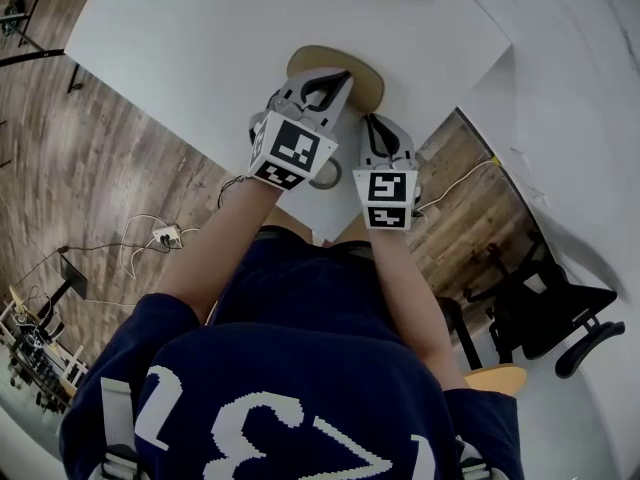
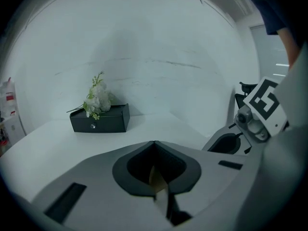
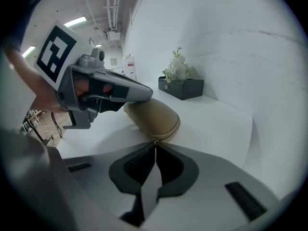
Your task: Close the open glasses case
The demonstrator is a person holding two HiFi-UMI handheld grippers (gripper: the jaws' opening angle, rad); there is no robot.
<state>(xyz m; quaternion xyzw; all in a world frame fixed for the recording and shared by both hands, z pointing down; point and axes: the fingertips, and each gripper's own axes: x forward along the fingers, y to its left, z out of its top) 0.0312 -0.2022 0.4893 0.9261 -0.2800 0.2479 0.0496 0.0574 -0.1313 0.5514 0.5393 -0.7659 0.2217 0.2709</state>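
A tan zip-up glasses case (image 1: 368,86) lies on the white table (image 1: 200,48) with its lid down. In the right gripper view the case (image 3: 154,117) sits just beyond my right gripper (image 3: 155,143), whose jaws meet on the small zipper pull at the case's near end. My left gripper (image 1: 335,78) is shut and rests on top of the case; the right gripper view shows the left gripper (image 3: 147,94) lying across its upper left side. Tan shows under the left gripper (image 2: 154,143) through its jaw gap. The right gripper (image 1: 380,123) is beside it.
A black box with white flowers (image 3: 182,88) stands farther back on the table by the wall, the same box (image 2: 100,119) showing in the left gripper view. The table's near edge is just below the grippers. A black office chair (image 1: 550,318) stands at the right, a power strip (image 1: 165,236) on the floor.
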